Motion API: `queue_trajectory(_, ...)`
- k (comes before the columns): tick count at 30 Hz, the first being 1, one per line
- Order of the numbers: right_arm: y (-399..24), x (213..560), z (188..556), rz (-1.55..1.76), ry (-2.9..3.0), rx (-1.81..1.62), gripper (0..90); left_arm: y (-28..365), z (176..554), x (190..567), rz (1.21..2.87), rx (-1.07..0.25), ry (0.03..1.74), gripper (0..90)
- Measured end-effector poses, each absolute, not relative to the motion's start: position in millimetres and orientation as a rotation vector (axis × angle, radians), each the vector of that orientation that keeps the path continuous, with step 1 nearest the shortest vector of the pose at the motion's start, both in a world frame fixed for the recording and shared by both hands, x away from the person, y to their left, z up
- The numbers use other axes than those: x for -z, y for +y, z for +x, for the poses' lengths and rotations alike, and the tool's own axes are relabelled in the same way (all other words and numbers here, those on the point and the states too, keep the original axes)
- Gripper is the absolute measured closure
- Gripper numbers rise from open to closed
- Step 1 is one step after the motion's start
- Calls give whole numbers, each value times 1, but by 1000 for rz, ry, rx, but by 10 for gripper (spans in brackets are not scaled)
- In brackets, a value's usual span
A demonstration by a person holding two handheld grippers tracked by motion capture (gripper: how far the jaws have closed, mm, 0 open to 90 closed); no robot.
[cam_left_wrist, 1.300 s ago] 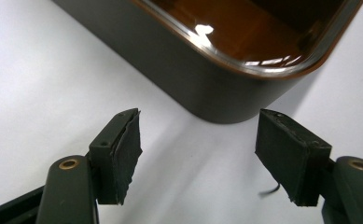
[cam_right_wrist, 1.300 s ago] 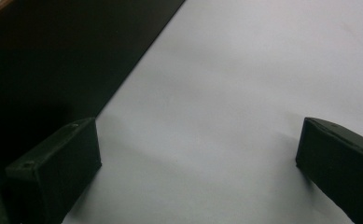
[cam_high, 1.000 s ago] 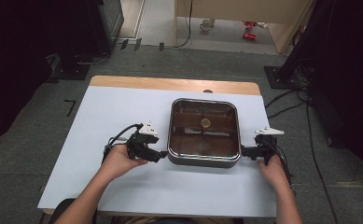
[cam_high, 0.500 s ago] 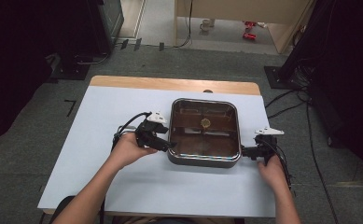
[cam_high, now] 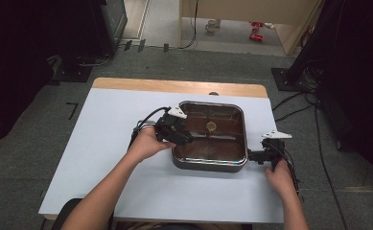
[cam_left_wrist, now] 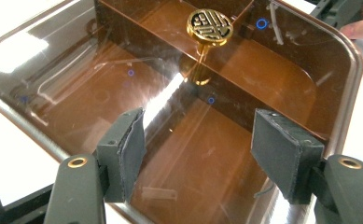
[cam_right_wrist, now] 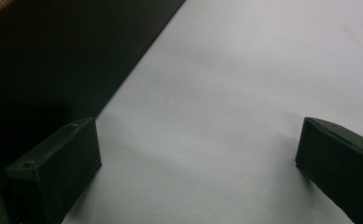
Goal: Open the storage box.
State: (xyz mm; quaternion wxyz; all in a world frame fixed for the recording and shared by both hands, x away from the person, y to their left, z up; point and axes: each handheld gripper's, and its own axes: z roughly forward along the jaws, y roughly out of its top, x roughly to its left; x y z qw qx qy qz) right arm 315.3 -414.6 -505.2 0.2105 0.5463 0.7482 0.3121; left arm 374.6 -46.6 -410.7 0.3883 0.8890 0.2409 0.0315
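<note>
Item 1, nearest: two forearms entering from the near edge of the table (cam_high: 102, 143), a flat, matt, pale grey-white top with a bare wooden strip along its far edge.

Item 2: right tongs (cam_high: 252, 155), black, rigid, with a grey three-cornered plate on top, held just beside the right wall of the dish, low over the table. Its jaws stood wide apart with only bare table between them; nothing gripped. In the right gripper view the dark wall of the dish lay just beside one black pad (cam_right_wrist: 53, 163).

Item 3: left tongs (cam_high: 186, 139), black, with the same grey plate and a trailing cable, reaching over the left rim of the dish. Its jaws had just been closing yet remained apart, with nothing between the soft, dark, block-shaped pads (cam_left_wrist: 130, 144); they hung above the lid without visible contact.

Item 4: square dish (cam_high: 208, 165), rounded corners, dark metal wall with a polished rim, standing near the middle of the table, toward its right side. A transparent brown lid (cam_left_wrist: 100, 88), glossy and faintly scratched, covered it. Through the lid a dark partition crossed the interior; the compartments looked empty.

Item 5: knob (cam_left_wrist: 209, 25), round, gold-coloured metal with a dark openwork pattern, on a short gold stem at the lid's centre, beyond the left tongs.
</note>
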Motion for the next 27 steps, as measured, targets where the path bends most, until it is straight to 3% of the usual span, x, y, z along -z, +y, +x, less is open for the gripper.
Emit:
queue_trajectory(22, -414, 505, 315, 1521, 2078, -867, 0, -101, 402, 426, 2256, -98, 561, 361)
queue_trajectory(27, -414, 505, 315, 1522, 2078, -867, 0, -109, 402, 428, 2241, -106, 534, 433)
